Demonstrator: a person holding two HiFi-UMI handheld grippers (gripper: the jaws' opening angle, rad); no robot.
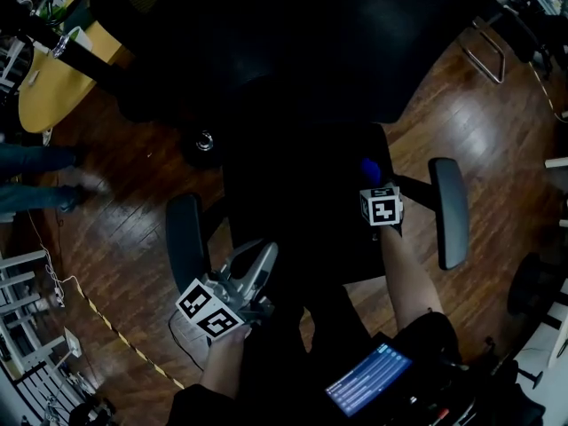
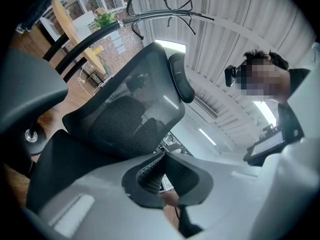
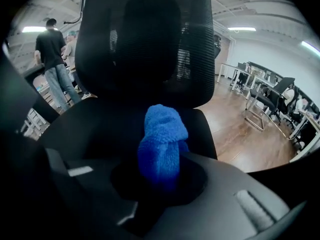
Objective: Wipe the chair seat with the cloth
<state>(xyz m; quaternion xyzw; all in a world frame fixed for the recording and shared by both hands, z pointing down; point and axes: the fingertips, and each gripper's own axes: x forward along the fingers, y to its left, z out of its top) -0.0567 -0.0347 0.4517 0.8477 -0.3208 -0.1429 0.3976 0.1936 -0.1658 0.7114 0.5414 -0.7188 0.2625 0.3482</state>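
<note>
I see the fluffy blue cloth (image 3: 162,144) bunched upright, clamped in my right gripper (image 3: 161,181), over the black chair seat (image 3: 95,126).

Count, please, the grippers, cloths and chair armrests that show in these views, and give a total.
Grippers: 2, the left gripper and the right gripper
Cloths: 1, the blue cloth clamped in the right gripper
Armrests: 2
Total: 5
</note>
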